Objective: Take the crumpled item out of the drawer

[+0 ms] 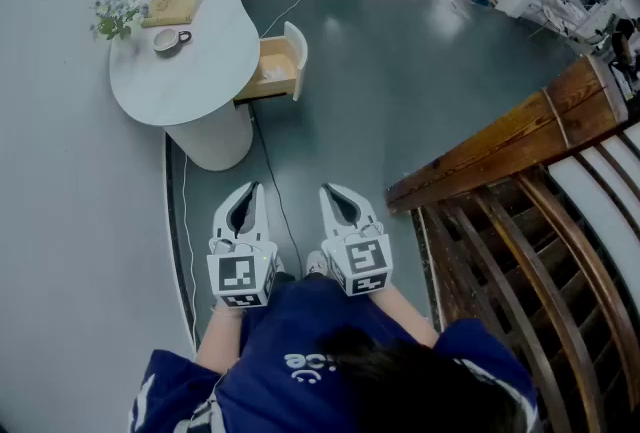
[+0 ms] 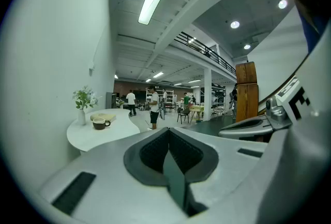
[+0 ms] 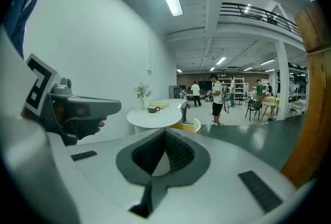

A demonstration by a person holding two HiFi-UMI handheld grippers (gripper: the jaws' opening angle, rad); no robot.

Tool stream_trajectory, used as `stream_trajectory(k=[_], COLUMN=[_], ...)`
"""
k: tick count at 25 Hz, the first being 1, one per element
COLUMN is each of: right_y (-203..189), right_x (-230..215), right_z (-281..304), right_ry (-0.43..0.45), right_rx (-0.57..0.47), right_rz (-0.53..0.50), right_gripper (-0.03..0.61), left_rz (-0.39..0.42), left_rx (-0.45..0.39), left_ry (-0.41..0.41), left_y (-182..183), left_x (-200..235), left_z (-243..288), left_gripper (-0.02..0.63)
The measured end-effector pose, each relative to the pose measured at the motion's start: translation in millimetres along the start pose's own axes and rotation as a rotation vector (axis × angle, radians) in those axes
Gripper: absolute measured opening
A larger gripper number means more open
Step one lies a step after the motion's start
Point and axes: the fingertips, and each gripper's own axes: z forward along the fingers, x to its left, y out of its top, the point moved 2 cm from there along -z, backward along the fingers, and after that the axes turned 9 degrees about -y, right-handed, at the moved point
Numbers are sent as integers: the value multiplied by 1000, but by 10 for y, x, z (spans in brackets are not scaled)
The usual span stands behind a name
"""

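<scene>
An open wooden drawer point(image 1: 278, 69) sticks out from under the white curved table point(image 1: 200, 71), far ahead of me. Something pale and crumpled point(image 1: 268, 71) lies inside it. My left gripper point(image 1: 256, 188) and right gripper point(image 1: 328, 189) are held side by side near my body, over the grey-green floor, well short of the drawer. Both have their jaws together with nothing between them. In the right gripper view the table point(image 3: 155, 115) and the drawer point(image 3: 187, 125) lie straight ahead. The left gripper view shows the table point(image 2: 106, 135) off to the left.
On the table stand a vase of flowers point(image 1: 118, 13), a cup point(image 1: 170, 41) and a flat tan board point(image 1: 172, 8). A wooden stair railing point(image 1: 500, 171) runs along my right. A cable point(image 1: 275, 186) trails across the floor. People and chairs are far off.
</scene>
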Motion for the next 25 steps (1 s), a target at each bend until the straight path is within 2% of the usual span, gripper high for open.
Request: stream_trajectory(k=[7,13,19,25], right_y=[6,23,-22,-130], right_x=[221,303,198,2], right_z=[30,156,211,520], right_ry=[-8,-40,-83,-99], right_rx=[18,25,52,69], right_rz=[-6,14,51,82], right_gripper=[6,6,6,6], left_rz=[-12,25,-34,-34], left_rx=[0,-38,-19,26], left_ry=[-43,-79,-101,-94], left_y=[-32,59,-17,-147], left_x=[127,325,373,471], left_z=[-52,-8,127,371], left_gripper=[5,5,5,5])
